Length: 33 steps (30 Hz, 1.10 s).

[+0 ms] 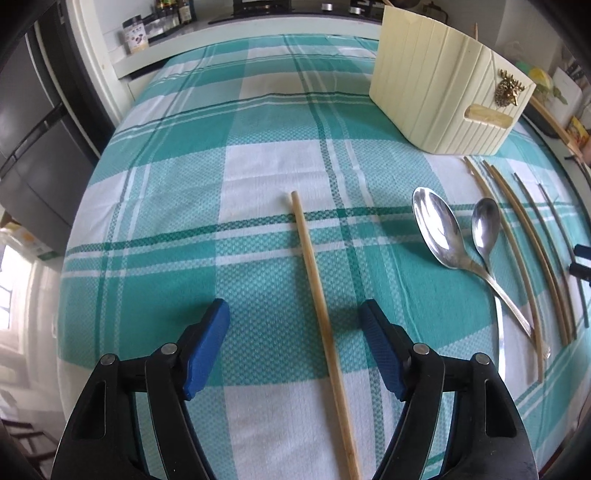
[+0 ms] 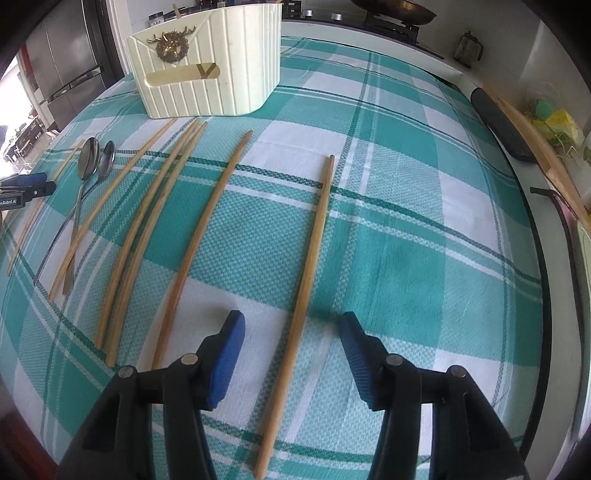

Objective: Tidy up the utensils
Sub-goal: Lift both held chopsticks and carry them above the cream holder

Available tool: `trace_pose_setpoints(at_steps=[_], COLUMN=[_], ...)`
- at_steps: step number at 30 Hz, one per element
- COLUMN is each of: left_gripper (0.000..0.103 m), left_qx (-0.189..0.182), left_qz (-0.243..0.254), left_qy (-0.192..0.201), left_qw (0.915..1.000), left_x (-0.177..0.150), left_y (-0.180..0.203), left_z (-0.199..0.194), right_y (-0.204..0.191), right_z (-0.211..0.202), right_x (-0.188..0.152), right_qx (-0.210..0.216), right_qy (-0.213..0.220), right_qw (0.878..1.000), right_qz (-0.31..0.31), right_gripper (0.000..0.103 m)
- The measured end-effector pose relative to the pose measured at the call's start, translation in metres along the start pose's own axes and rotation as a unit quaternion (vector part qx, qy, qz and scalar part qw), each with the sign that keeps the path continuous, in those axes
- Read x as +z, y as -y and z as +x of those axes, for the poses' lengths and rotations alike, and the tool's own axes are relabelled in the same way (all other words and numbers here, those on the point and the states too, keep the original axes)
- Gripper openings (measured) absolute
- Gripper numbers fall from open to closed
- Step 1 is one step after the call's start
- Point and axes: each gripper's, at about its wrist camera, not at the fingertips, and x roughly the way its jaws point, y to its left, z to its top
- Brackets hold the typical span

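A bamboo chopstick (image 1: 314, 280) lies on the teal plaid cloth (image 1: 184, 166), between the fingers of my open left gripper (image 1: 295, 310); the pads stand clear of it. To its right lie a large spoon (image 1: 437, 229), a small spoon (image 1: 485, 229) and several chopsticks (image 1: 532, 251). Beyond them stands a cream ribbed holder (image 1: 436, 96). My right gripper (image 2: 291, 319) is open over another chopstick (image 2: 306, 280) lying between its fingers, untouched. Left of it lie several more chopsticks (image 2: 207, 229), both spoons (image 2: 88, 158) and the holder (image 2: 207, 74). My left gripper (image 2: 26, 188) shows at the far left.
Spice jars (image 1: 136, 33) line the counter behind the table and a dark fridge (image 1: 33, 129) stands at left. A wok (image 2: 391, 11) sits on the stove at the back. A long dark object (image 2: 502, 125) lies along the table's right edge.
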Motion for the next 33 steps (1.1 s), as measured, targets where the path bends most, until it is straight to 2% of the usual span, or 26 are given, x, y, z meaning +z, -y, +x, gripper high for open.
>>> trace_pose_setpoints(at_steps=[3, 4, 6, 7, 8, 9, 10, 13, 18, 26, 33], left_gripper=[0.066, 0.062, 0.051, 0.037, 0.019, 0.009, 0.005, 0.004, 0.004, 0.004, 0.004], left_qx=[-0.002, -0.002, -0.003, -0.005, -0.005, -0.005, -0.005, 0.006, -0.014, -0.056, -0.095], left_qz=[-0.001, 0.000, -0.001, 0.000, 0.003, 0.008, 0.011, 0.009, -0.013, -0.005, -0.018], left_qy=[-0.007, -0.009, -0.012, -0.012, -0.013, -0.012, -0.011, 0.011, 0.089, 0.207, 0.258], left_qw=[1.0000, 1.0000, 0.9999, 0.9999, 0.9999, 0.9999, 0.9999, 0.9999, 0.9959, 0.9767, 0.9612], left_x=[0.016, 0.020, 0.027, 0.028, 0.030, 0.031, 0.031, 0.029, 0.024, 0.003, -0.009], left_y=[0.001, 0.002, 0.005, 0.006, 0.008, 0.011, 0.013, 0.015, 0.008, 0.011, 0.018], left_z=[0.006, 0.008, 0.009, 0.009, 0.009, 0.009, 0.009, 0.002, -0.053, -0.169, -0.214], right_y=[0.008, 0.011, 0.015, 0.017, 0.018, 0.020, 0.023, 0.031, 0.039, 0.028, 0.009], right_z=[0.013, 0.019, 0.026, 0.030, 0.033, 0.036, 0.038, 0.036, -0.024, -0.150, -0.209], right_x=[0.027, 0.037, 0.056, 0.064, 0.071, 0.077, 0.081, 0.085, 0.075, 0.041, 0.022], right_qx=[0.007, 0.006, 0.007, 0.007, 0.007, 0.005, 0.009, 0.019, 0.051, 0.069, 0.061], right_qy=[0.002, 0.002, 0.005, 0.002, 0.001, -0.002, -0.004, 0.004, 0.096, 0.217, 0.283], right_qw=[1.000, 1.000, 0.999, 0.999, 0.999, 0.999, 0.999, 0.997, 0.989, 0.970, 0.955], right_qz=[0.018, 0.023, 0.034, 0.040, 0.042, 0.043, 0.050, 0.076, 0.104, 0.083, 0.067], right_gripper=[0.046, 0.044, 0.034, 0.026, 0.016, 0.007, 0.007, 0.006, 0.006, 0.006, 0.006])
